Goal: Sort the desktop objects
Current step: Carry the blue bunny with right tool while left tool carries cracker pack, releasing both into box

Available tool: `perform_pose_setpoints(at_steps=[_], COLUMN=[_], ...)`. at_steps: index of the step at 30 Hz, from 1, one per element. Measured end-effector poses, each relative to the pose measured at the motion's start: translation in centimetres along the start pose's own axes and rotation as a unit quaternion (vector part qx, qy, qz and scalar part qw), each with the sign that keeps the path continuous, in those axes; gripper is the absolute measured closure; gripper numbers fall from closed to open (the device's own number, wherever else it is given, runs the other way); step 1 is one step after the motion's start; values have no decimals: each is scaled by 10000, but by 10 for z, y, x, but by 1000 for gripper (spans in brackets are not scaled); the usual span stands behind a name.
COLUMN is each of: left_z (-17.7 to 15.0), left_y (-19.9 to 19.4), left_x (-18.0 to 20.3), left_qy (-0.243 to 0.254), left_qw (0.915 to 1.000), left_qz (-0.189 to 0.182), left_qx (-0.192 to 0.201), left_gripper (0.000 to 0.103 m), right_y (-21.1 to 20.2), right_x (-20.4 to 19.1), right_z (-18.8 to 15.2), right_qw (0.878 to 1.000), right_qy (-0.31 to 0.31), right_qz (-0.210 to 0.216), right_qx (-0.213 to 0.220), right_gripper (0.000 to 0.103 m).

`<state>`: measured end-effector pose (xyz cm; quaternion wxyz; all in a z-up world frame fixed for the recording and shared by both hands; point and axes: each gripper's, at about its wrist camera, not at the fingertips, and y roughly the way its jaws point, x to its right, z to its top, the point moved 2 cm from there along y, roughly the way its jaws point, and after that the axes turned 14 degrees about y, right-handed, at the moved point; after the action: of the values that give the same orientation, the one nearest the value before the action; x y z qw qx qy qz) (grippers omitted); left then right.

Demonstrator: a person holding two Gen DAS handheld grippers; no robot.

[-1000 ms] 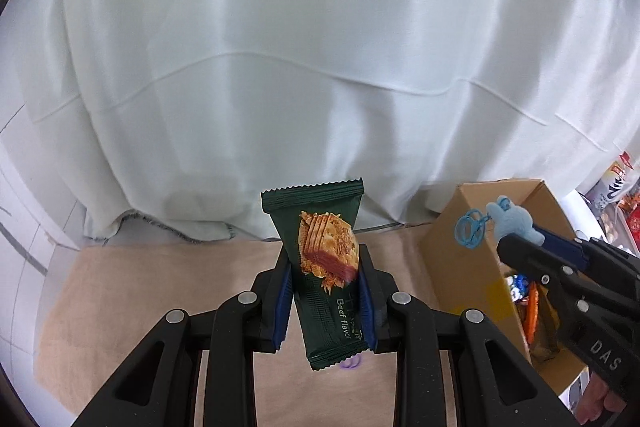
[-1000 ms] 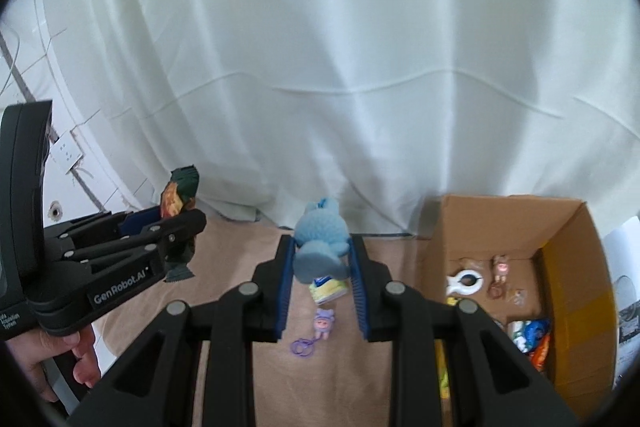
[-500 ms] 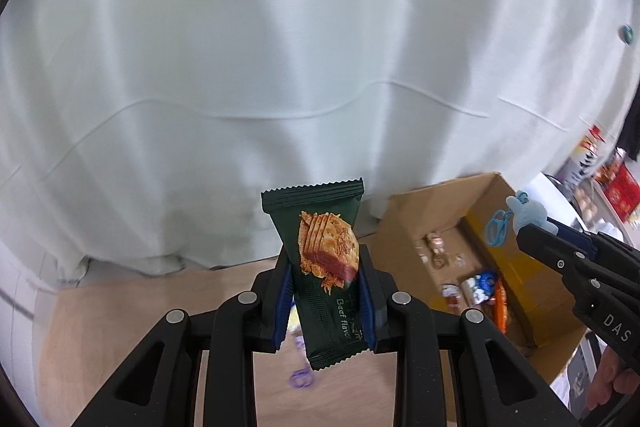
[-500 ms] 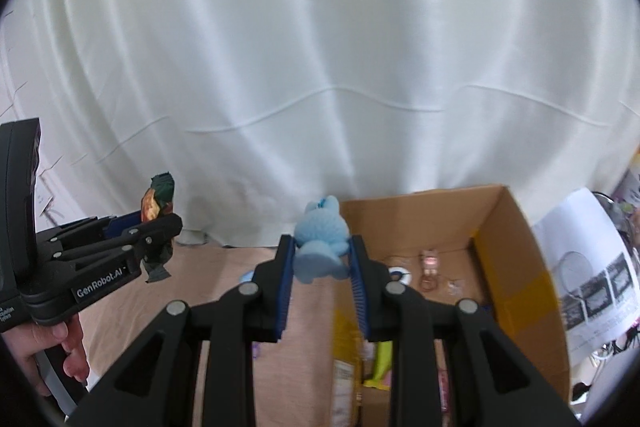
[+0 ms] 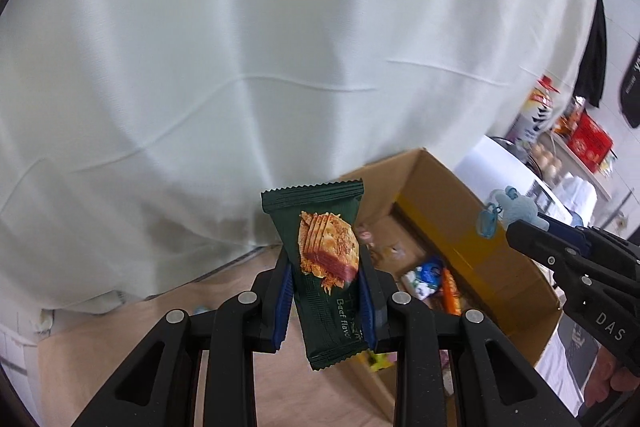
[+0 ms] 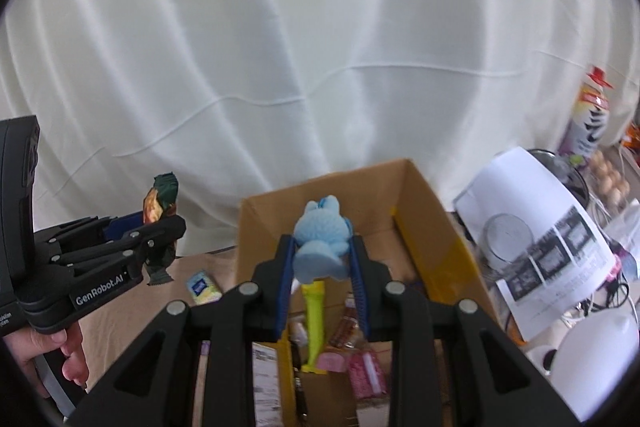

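Cardboard box (image 6: 436, 219) half filled, each hand-held gripper clamped on cargo, snack packet (image 5: 326, 283) left, blue toy (image 6: 320, 243) right, one small packet (image 6: 203, 287) waiting on the desk (image 6: 132, 307).

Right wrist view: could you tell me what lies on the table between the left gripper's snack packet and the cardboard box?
One small pale yellow-and-blue packet lies on the tan tabletop, between the green snack packet and the cardboard box; otherwise bare in the right wrist view.
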<state>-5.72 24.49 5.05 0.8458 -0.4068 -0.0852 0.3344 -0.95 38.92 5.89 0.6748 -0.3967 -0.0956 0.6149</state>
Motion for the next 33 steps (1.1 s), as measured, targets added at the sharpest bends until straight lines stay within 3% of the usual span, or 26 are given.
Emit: perform_pose_setpoints(at_steps=[13, 28, 30, 31, 32, 33], left_z=[11, 1, 1, 1, 1, 1], left_y=[43, 75, 78, 78, 77, 77], left_x=[67, 87, 89, 89, 89, 88], left_qy=[425, 470, 511, 548, 544, 520], left_qw=[9975, 9934, 9926, 9930, 9939, 9941], left_qz=[-513, -859, -909, -849, -783, -791], left_qx=[-255, -591, -614, -607, -551, -526], left_gripper=[74, 72, 63, 43, 14, 11], right_y=[5, 14, 15, 15, 14, 13], right_x=[60, 67, 65, 64, 64, 65], right_z=[-10, -20, -20, -20, -20, -19], right_qw=[9984, 9972, 9969, 9968, 9967, 9967], right_qy=[358, 355, 275, 262, 273, 326], right_qz=[-346, -437, -546, -586, -624, -634], right_qx=[-268, -494, -489, -482, -444, -375], right_gripper=[72, 72, 62, 42, 27, 24])
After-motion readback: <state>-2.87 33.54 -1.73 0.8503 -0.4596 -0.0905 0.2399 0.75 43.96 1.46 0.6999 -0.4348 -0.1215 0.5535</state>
